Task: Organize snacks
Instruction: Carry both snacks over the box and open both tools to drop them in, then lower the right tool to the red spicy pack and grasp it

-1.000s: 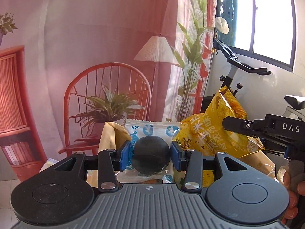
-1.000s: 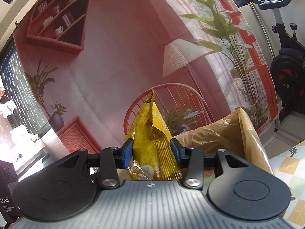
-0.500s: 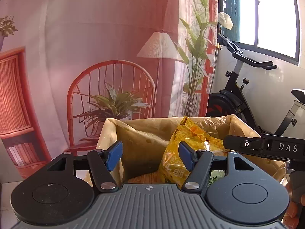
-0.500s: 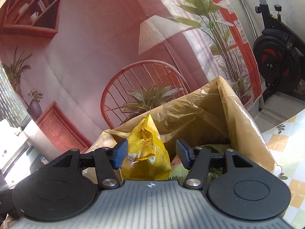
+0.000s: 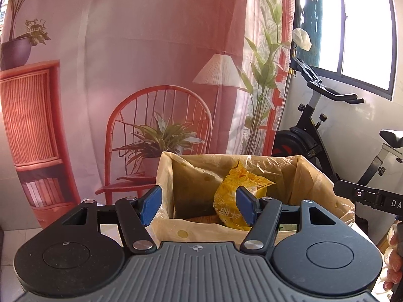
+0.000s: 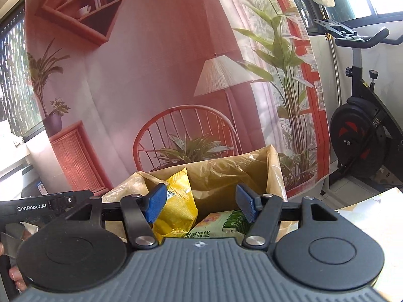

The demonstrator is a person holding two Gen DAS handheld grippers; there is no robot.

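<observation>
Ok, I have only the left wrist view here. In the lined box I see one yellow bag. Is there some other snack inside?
Observer: Yes. The right wrist view shows a green packet lying low in the lined box, beside the yellow bag.
Operator: And the right gripper, does it hold something?
Observer: No. The right gripper is open. Its jaws have just been opening, and the pads press on nothing.
</observation>
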